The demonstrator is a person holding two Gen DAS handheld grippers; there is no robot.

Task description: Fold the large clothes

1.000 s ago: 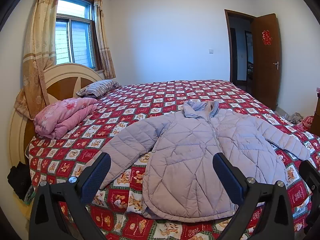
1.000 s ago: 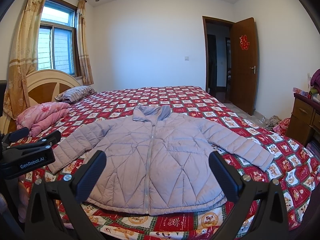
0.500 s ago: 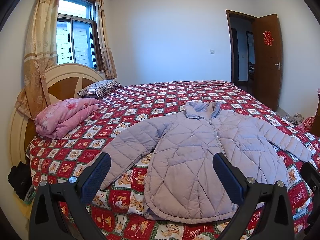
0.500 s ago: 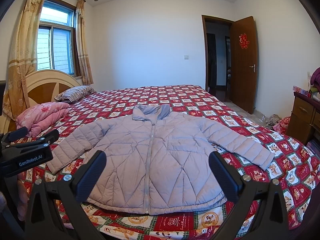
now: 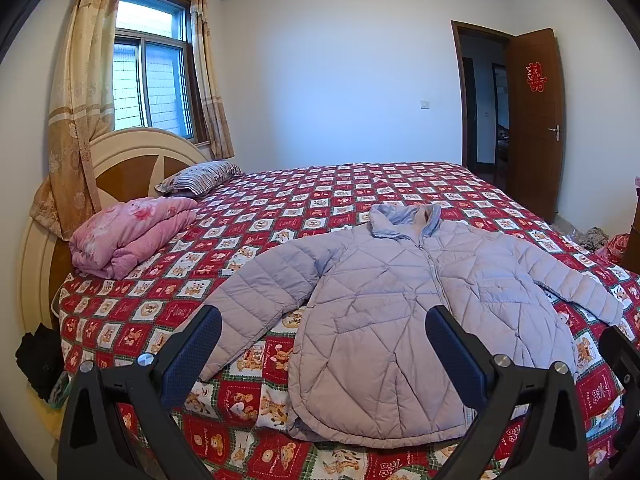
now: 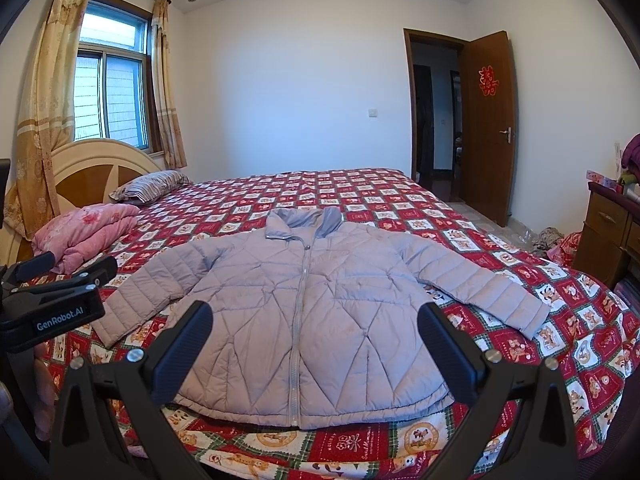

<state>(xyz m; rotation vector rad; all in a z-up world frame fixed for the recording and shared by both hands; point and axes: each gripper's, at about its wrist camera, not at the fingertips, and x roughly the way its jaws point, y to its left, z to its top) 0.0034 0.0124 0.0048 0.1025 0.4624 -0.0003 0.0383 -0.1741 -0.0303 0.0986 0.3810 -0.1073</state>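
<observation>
A lilac quilted jacket (image 5: 404, 300) lies flat and zipped on the bed, front up, both sleeves spread out; it also shows in the right wrist view (image 6: 312, 312). My left gripper (image 5: 322, 322) is open and empty, held above the near bed edge, by the jacket's left sleeve and hem. My right gripper (image 6: 316, 316) is open and empty, held before the jacket's hem. The left gripper's body (image 6: 52, 304) shows at the left of the right wrist view.
The bed has a red patterned quilt (image 5: 312, 196). A folded pink blanket (image 5: 128, 232) and a striped pillow (image 5: 198, 174) lie by the headboard. A wooden dresser (image 6: 608, 232) stands at the right. An open door (image 6: 486, 120) is at the back right.
Both views have shifted very slightly; the jacket has not moved and both grippers stay open.
</observation>
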